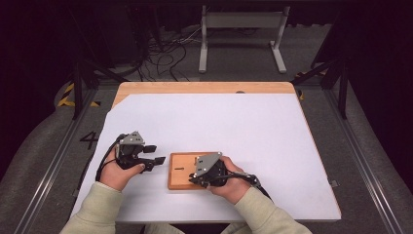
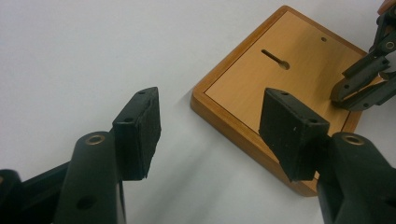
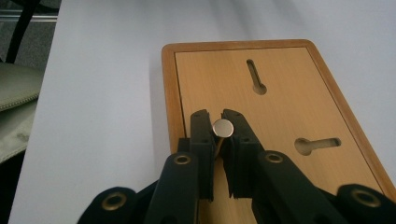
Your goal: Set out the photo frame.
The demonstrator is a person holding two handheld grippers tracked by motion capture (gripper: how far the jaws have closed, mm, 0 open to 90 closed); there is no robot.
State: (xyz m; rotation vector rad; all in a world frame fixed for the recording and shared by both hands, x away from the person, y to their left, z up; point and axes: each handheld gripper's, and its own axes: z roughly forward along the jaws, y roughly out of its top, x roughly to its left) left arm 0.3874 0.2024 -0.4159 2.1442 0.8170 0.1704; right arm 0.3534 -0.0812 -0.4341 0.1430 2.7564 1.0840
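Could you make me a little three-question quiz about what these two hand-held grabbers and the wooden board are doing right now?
1. True or false: the left gripper is clamped on the wooden board.
2. What does the right gripper hold between its jaws?
A. a small round-headed metal pin
B. a cable
C. a sheet of paper
3. How many keyhole slots show in the board's face in the right gripper view?

Key
1. False: its jaws stand wide apart and hold nothing, beside the board's edge.
2. A: the metal pin sits pinched between the jaws, above the board.
3. Two: one keyhole slot farther off, another nearer the right edge.
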